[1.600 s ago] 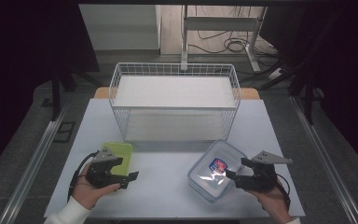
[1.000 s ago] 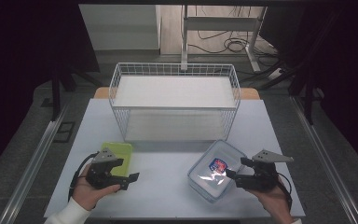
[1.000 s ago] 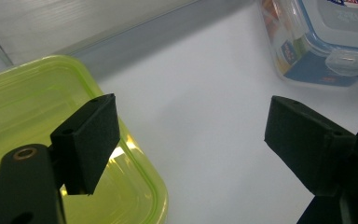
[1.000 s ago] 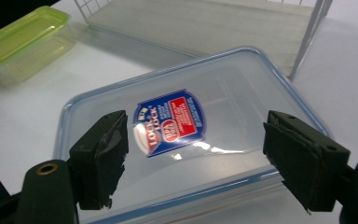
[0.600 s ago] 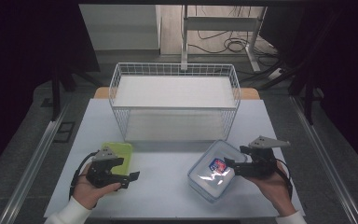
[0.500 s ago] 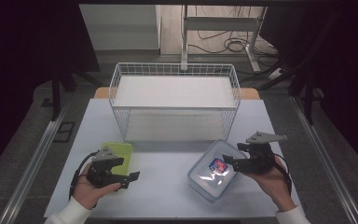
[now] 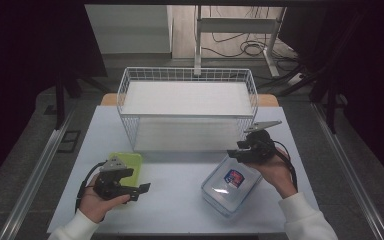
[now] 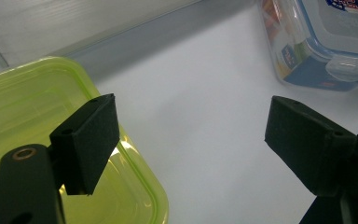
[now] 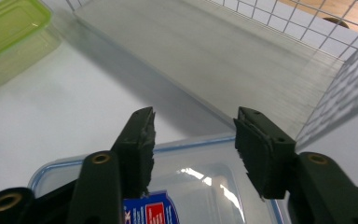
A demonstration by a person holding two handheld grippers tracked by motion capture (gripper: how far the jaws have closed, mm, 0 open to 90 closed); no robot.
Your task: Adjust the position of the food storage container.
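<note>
On the white table (image 7: 180, 200) I count two food boxes, one wire basket (image 7: 187, 107) and my two grippers. One box is clear (image 7: 231, 185), blue-rimmed, its lid clipped on, with a red and blue label on top; it lies near the table's front right, turned so one corner points to the front edge and its long axis runs from front left to back right. The other box is green (image 7: 130, 165), lid on, near the front left, its long axis running front to back. The basket stands behind both boxes, long side across the table.

My right gripper (image 7: 240, 152) hovers above the clear box's back corner, close before the basket's front wall; its fingers (image 9: 137, 140) are apart by a moderate gap and hold nothing. My left gripper (image 7: 139, 190) sits low at the green box's right edge, fingers (image 8: 86, 140) spread wide and empty, one above the lid, the other over bare table.
</note>
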